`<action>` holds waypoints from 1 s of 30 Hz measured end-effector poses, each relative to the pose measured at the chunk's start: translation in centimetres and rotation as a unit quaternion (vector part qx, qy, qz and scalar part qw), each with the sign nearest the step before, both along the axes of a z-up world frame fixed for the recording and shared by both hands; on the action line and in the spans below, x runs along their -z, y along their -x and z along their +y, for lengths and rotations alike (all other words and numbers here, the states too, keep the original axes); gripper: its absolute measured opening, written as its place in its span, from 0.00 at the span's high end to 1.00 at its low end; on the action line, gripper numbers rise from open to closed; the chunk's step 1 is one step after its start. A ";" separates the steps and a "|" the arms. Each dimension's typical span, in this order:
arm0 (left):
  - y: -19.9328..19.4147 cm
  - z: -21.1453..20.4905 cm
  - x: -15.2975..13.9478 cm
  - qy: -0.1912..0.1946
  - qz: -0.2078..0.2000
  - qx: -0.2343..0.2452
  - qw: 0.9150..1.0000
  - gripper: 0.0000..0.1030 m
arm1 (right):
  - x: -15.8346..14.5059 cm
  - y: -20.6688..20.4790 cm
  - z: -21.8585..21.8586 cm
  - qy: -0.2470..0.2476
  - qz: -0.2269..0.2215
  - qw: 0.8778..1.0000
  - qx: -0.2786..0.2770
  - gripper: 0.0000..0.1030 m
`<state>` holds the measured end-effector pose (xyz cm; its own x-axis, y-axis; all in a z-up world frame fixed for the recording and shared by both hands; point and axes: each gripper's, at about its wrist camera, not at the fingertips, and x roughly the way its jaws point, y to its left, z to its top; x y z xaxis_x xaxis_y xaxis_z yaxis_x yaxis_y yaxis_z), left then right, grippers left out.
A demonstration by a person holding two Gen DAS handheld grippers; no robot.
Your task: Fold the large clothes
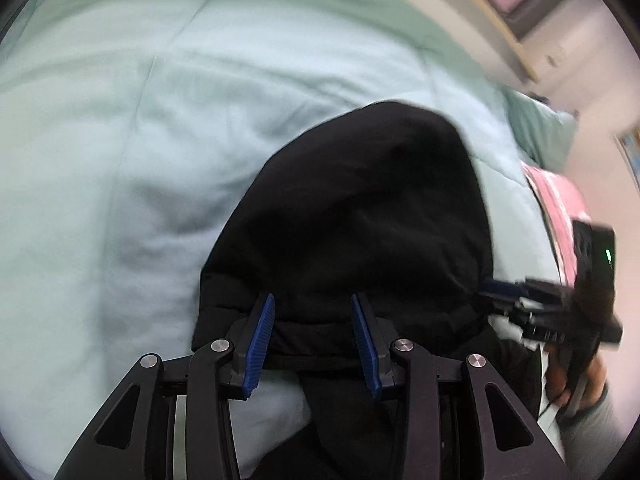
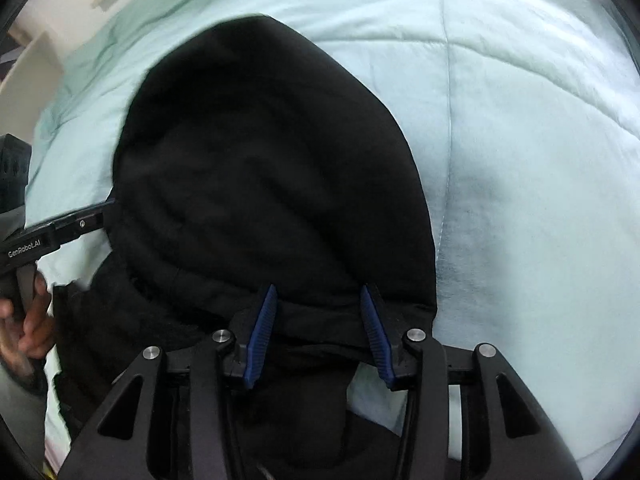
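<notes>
A large black garment (image 1: pixel 360 208) lies folded over on a pale mint quilt (image 1: pixel 120 140); it also fills the right wrist view (image 2: pixel 260 168). My left gripper (image 1: pixel 313 304) is open, its blue pads either side of the garment's near folded edge, over the cloth. My right gripper (image 2: pixel 319 294) is open too, straddling the near edge on the garment's other side. The right gripper shows at the right of the left wrist view (image 1: pixel 504 292), and the left gripper at the left of the right wrist view (image 2: pixel 80 220). No cloth is pinched in either.
The mint quilt (image 2: pixel 520 160) covers the bed all around the garment. A pink cloth (image 1: pixel 556 200) and a mint pillow (image 1: pixel 540 128) lie at the bed's edge, with a wooden frame (image 1: pixel 492 16) and wall behind.
</notes>
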<state>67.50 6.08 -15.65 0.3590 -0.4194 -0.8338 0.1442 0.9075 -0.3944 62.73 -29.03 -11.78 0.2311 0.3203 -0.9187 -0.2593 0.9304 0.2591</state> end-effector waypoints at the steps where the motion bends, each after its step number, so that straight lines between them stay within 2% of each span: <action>1: -0.1 0.2 -0.9 -0.003 -0.011 0.010 1.000 0.60 | -0.4 -0.1 -0.4 -0.008 0.003 1.000 -0.001 0.53; 4: -1.3 0.5 -2.9 -0.014 -0.030 0.034 0.999 0.60 | -2.1 -1.3 -2.3 -0.026 0.003 1.000 0.007 0.45; 10: -6.8 0.4 -3.3 -0.031 0.000 0.086 0.996 0.57 | -3.7 -5.2 -3.7 -0.048 -0.008 0.999 0.006 0.39; 11: -7.2 0.5 -3.0 -0.027 0.003 0.090 0.996 0.57 | -3.6 -6.1 -3.5 -0.054 -0.004 0.999 0.001 0.39; 13: -8.7 1.2 -2.3 0.007 0.021 0.093 0.995 0.57 | -3.3 -7.1 -3.3 -0.061 0.006 0.998 -0.015 0.39; 17: -11.3 1.6 -0.4 0.071 0.057 0.104 0.990 0.57 | -2.0 -8.9 -2.5 -0.039 0.022 0.998 -0.047 0.39; 20: -12.3 1.9 0.9 0.098 0.071 0.113 0.986 0.57 | -0.9 -10.6 -1.9 -0.043 0.029 0.997 -0.053 0.39; 22: -12.9 2.1 1.9 0.101 0.085 0.115 0.985 0.53 | -0.2 -11.4 -2.2 -0.062 0.040 0.996 -0.055 0.38; 25: -13.4 1.4 3.2 0.105 0.100 0.128 0.981 0.46 | 1.7 -12.0 -0.9 -0.084 0.050 0.994 -0.056 0.30; 27: -13.7 0.4 4.1 0.104 0.110 0.139 0.979 0.45 | 2.8 -12.4 -0.5 -0.099 0.065 0.992 -0.053 0.24; 30: -13.6 -0.4 4.4 0.099 0.100 0.141 0.980 0.45 | 3.8 -12.8 0.2 -0.118 0.073 0.989 -0.044 0.23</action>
